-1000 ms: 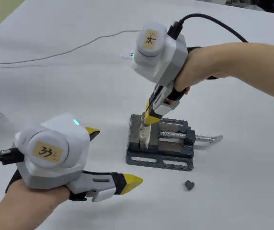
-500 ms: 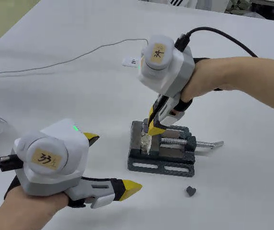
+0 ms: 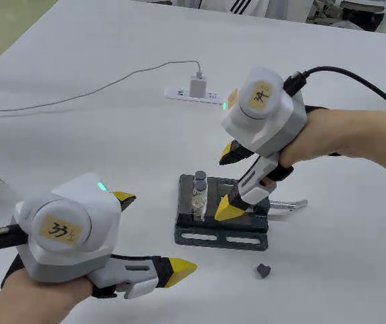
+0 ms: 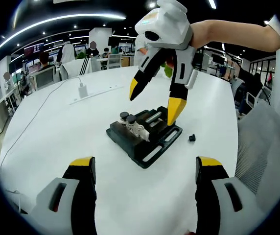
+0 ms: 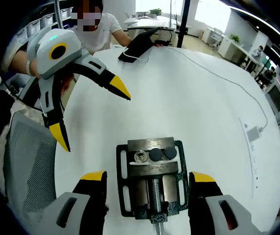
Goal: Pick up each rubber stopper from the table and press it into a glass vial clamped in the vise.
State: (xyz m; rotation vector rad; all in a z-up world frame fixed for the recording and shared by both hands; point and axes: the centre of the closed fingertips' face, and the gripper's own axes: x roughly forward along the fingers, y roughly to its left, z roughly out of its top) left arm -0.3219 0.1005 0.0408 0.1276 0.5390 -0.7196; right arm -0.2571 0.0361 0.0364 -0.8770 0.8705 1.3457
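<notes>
So you're holding the right gripper point(image 3: 227, 182) just above the vise point(image 5: 147, 171), with its jaws spread wide and gripping nothing. In the right gripper view the vise body is sitting right between its two tips. Just ahead of those tips the vials point(image 5: 154, 155) are standing in a row, clamped in the vise. Two are wearing dark stoppers, and the one on the end toward the left gripper is looking open and clear.

The left gripper point(image 3: 159, 232) is hanging off to the side, well apart from the vise, jaws also wide apart and empty. One loose rubber stopper point(image 3: 263, 271) is lying on the white table point(image 3: 78, 135) near the vise's base, out ahead of the left gripper's right-hand jaw and lower than the right gripper's tips.
</notes>
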